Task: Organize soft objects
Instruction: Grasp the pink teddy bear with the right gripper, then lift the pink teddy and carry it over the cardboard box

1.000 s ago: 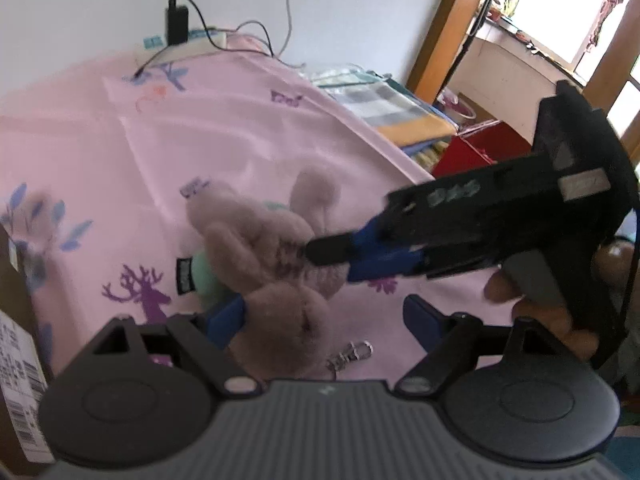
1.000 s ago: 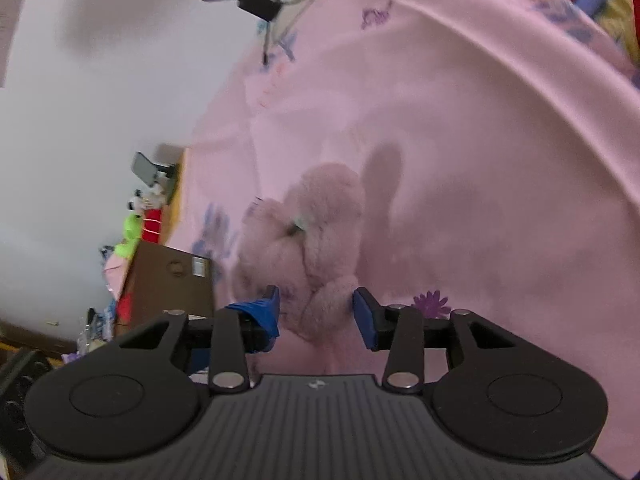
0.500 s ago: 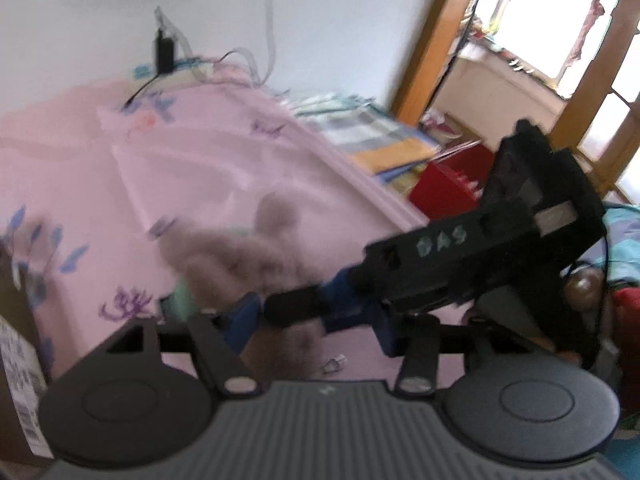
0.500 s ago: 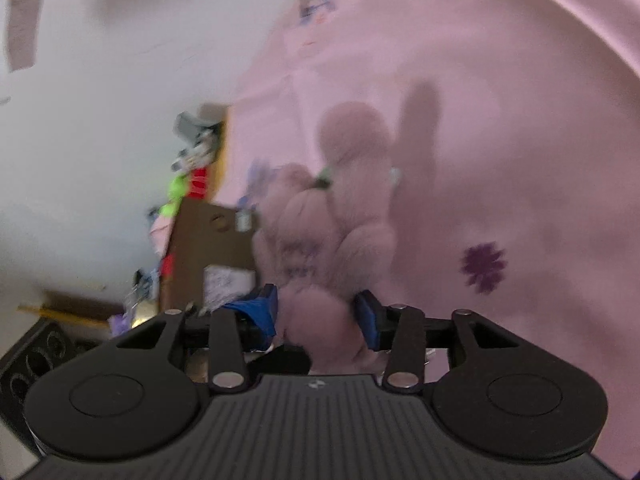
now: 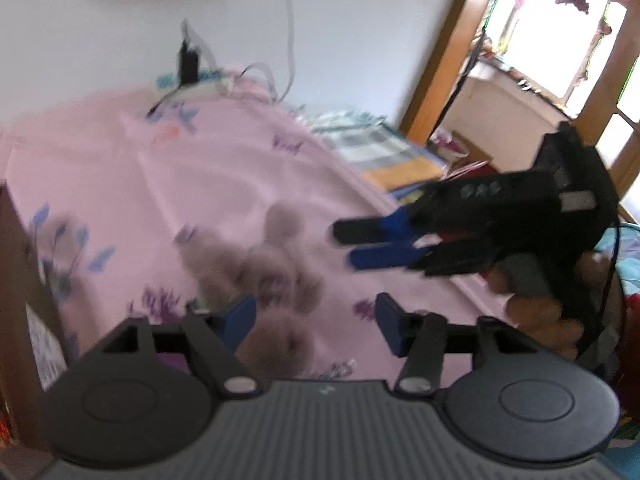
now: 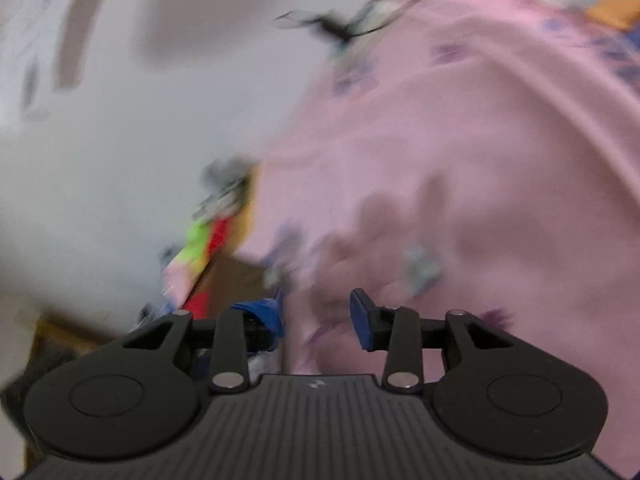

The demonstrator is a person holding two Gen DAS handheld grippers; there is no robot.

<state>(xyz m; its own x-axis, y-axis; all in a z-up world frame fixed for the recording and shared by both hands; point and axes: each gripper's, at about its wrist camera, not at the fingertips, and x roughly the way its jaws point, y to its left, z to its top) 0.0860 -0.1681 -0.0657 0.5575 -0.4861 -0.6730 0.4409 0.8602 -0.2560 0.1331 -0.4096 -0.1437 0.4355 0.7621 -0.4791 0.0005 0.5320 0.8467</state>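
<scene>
The plush toy (image 5: 276, 276) is a grey-brown, fuzzy animal with rounded lumps for limbs and one long ear-like lobe. It is badly blurred in both views. It lies on the pink bedspread (image 5: 224, 184), near the bed's near edge. Its long axis runs from the near edge toward the far wall, with the ear-like lobe at the far end.

The left gripper (image 5: 312, 320) has its blue pads spread and opening. The toy's near end sits between them, against the left pad; the right pad stands clear of it, so nothing is clamped.

The right gripper (image 5: 362, 246) reaches in from the right, just beside the toy, apart from it. Its jaws are narrowly parted and closing, with nothing between them. In its own view the pads (image 6: 362, 320) frame only smeared pink cloth.

A brown box (image 5: 24, 300) stands at the bed's left edge.
</scene>
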